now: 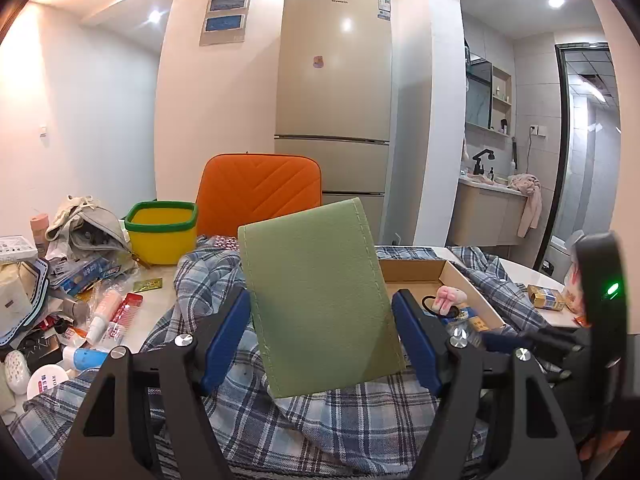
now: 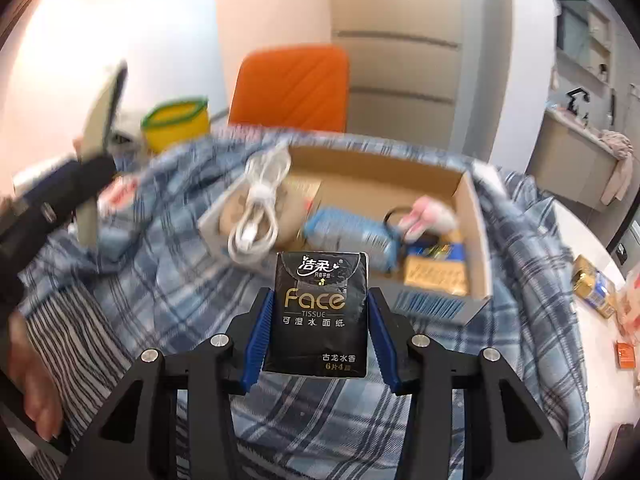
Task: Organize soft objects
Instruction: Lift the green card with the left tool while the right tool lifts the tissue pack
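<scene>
Left wrist view: left gripper (image 1: 320,332) pinches a green pouch (image 1: 320,300) by its side edges, blue pads on both sides; pouch stands upright, slightly tilted, above the plaid cloth (image 1: 320,420).
Left gripper state: clamped on the green pouch, jaws wide because the pouch is wide.
Cardboard box: open box (image 1: 412,272) at 3 o'clock of the pouch, resting on the plaid cloth; a pink soft toy with a black hair band (image 1: 446,300) lies inside.
Table clutter: tubes, bottles, packets at 9 o'clock (image 1: 80,312); yellow bin with green rim (image 1: 160,236) at 10 o'clock; grey cloth bag (image 1: 88,224) just beside the bin.
Background: orange chair back (image 1: 260,196) at 12 o'clock, beige fridge (image 1: 334,80) behind it.
Right wrist view: right gripper (image 2: 320,332) grips a black tissue pack (image 2: 320,312), "Face Tissue" print readable, pack upright between the blue pads.
Right gripper state: pinching the tissue pack, pads touching both sides.
Tissue pack place: over the plaid cloth, just at 6 o'clock of the box's near wall.
Box contents (right view): white coiled cable (image 2: 260,208) at 11 o'clock, blue packet (image 2: 352,236) at 12 o'clock, gold-coloured packet (image 2: 436,272) at 1 o'clock; view is motion-blurred.
Other gripper: left gripper with the pouch edge-on, blurred, at 9 o'clock (image 2: 96,140).
Person: hand (image 2: 32,380) and striped sleeve (image 2: 80,340) at 8 o'clock.
</scene>
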The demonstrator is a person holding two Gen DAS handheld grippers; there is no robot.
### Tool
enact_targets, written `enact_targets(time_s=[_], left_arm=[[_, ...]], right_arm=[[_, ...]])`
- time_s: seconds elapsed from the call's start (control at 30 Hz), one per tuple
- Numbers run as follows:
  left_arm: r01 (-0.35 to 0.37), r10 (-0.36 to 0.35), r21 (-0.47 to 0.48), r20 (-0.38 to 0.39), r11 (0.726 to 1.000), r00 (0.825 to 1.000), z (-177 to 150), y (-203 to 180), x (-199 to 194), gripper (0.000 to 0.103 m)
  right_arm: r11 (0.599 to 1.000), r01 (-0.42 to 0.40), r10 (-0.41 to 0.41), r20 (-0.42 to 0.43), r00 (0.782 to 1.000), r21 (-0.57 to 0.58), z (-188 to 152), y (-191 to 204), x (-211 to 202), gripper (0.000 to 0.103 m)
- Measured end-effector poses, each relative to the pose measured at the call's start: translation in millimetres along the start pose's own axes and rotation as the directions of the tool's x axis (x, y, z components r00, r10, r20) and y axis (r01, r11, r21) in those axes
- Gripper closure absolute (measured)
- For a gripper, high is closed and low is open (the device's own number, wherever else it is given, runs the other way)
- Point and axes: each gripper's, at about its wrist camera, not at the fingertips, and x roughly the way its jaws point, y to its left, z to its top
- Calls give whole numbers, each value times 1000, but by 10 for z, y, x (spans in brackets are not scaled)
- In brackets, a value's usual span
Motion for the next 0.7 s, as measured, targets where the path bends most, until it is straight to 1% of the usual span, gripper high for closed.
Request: enact_targets(time_s=[0.07, 0.13, 0.3, 0.43, 0.6, 0.7], left_arm=[[0, 0, 2, 8, 1000, 1000, 1, -6, -19, 31], [8, -8, 8, 16, 1000, 1000, -1, -6, -35, 31], [28, -28, 9, 31, 1000, 999, 0, 1, -77, 31], [36, -36, 13, 34, 999, 999, 3, -21, -89, 31], [31, -32, 11, 65, 999, 997, 9, -14, -172, 31], [46, -49, 28, 96, 999, 994, 64, -41, -277, 31]], right_arm=[[1000, 8, -10, 66, 998, 20, 27, -35, -110, 54], [999, 23, -28, 131, 991, 45, 47, -76, -223, 54], [996, 53, -68, 244, 968, 66, 57, -84, -426, 54], [996, 69, -81, 295, 952, 52, 65, -49, -518, 54], [996, 72, -87, 315, 945, 56, 66, -54, -559, 54], [993, 97, -117, 366, 923, 71, 74, -88, -663, 54]])
